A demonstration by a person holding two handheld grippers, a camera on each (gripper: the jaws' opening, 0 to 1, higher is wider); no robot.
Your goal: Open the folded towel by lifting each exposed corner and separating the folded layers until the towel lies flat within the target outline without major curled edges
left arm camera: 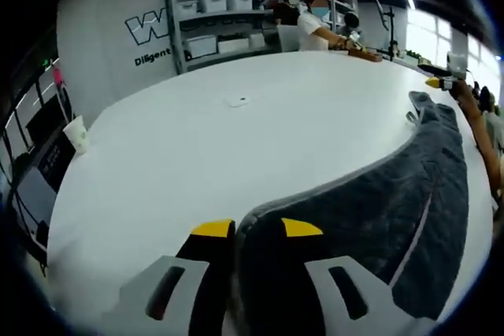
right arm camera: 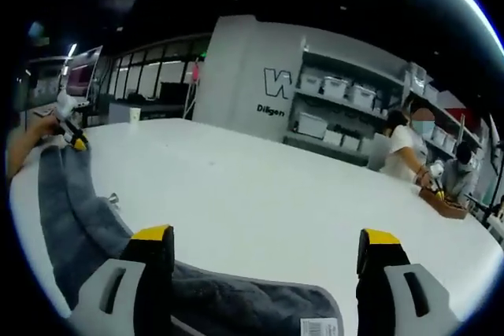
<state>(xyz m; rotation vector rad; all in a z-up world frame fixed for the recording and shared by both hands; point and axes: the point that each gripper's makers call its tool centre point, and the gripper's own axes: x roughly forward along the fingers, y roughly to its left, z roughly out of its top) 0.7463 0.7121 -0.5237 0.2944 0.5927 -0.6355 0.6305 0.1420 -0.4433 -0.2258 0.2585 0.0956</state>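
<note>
left gripper [left arm camera: 257, 228]: jaws pinching grey towel [left arm camera: 378, 226] edge, apparently | right gripper [right arm camera: 268, 235]: jaws spread wide above towel [right arm camera: 79, 218] | towel stretches across white table [left arm camera: 205, 163] toward 2 o'clock in left gripper view, 10 o'clock in right gripper view

Towel [left arm camera: 378, 210]: grey fuzzy terry cloth. Table [left arm camera: 197, 163]: smooth white.

Big white counter [left arm camera: 197, 155], paper cup [left arm camera: 78, 133] near its edge, shelves with storage bins [right arm camera: 335, 108] behind it, people [right arm camera: 405, 151] working at the far side.
</note>
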